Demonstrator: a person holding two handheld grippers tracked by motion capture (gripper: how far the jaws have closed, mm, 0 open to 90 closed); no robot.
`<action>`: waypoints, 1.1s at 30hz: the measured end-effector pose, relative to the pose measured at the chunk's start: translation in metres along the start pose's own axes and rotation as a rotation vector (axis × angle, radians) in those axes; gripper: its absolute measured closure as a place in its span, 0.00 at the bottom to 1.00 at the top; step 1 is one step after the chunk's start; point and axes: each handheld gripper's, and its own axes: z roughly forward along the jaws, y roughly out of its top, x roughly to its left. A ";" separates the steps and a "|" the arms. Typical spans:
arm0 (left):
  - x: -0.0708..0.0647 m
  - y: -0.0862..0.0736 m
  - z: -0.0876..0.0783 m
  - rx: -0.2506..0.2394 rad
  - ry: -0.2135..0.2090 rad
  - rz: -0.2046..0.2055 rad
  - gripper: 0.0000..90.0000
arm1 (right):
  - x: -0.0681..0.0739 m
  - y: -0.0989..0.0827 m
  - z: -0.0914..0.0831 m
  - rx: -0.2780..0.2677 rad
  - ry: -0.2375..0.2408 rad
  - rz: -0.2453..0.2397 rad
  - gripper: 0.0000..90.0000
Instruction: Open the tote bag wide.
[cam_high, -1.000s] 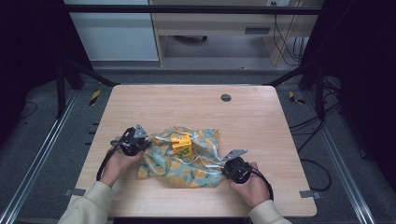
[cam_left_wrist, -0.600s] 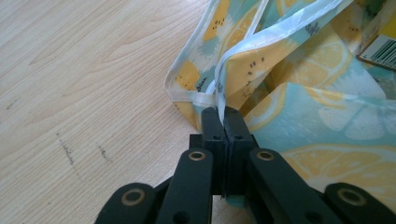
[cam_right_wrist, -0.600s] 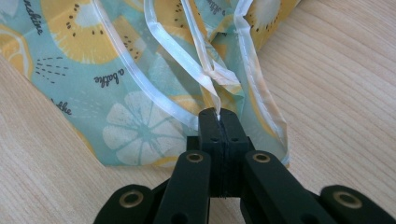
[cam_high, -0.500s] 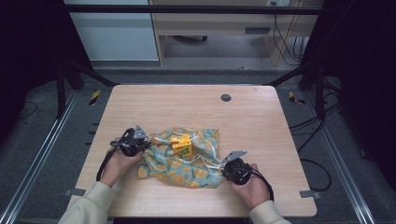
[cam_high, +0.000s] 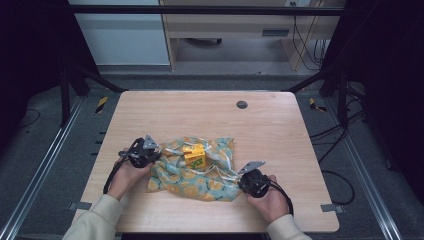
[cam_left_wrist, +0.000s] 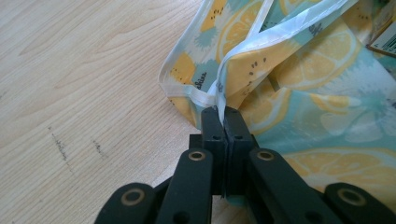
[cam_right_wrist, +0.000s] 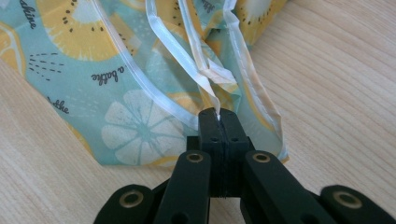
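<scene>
A pale wooden table (cam_high: 210, 112) stands in a dark room. My left claw (cam_left_wrist: 219, 109) and right claw (cam_right_wrist: 218, 113) each pinch an edge of the lemon-print bag (cam_high: 200, 172). A yellow box (cam_high: 194, 155) sits on the bag, its label unreadable.

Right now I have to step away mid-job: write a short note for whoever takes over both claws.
Left claw: shut on the white-trimmed edge of the bag at its left side.
Right claw: shut on the bag's white edge at its right side.
The lemon-print bag lies flat on the table, near the front edge, between the two hands. The small yellow box is at the bag's middle; whether it sits on or inside it cannot be told.
Done: both edges gripped.
Left: probably spread the opening and settle the box inside; go gently, the film looks thin.
</scene>
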 end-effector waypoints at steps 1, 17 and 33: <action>0.000 0.000 0.000 -0.001 0.000 -0.002 1.00 | -0.001 0.000 0.000 0.000 -0.002 0.003 1.00; -0.003 0.000 -0.019 -0.082 0.021 0.007 0.82 | -0.003 -0.001 -0.009 -0.150 0.009 -0.003 0.85; -0.008 0.017 -0.058 -0.210 0.046 -0.050 0.30 | 0.009 0.016 -0.033 -0.347 -0.039 -0.012 0.26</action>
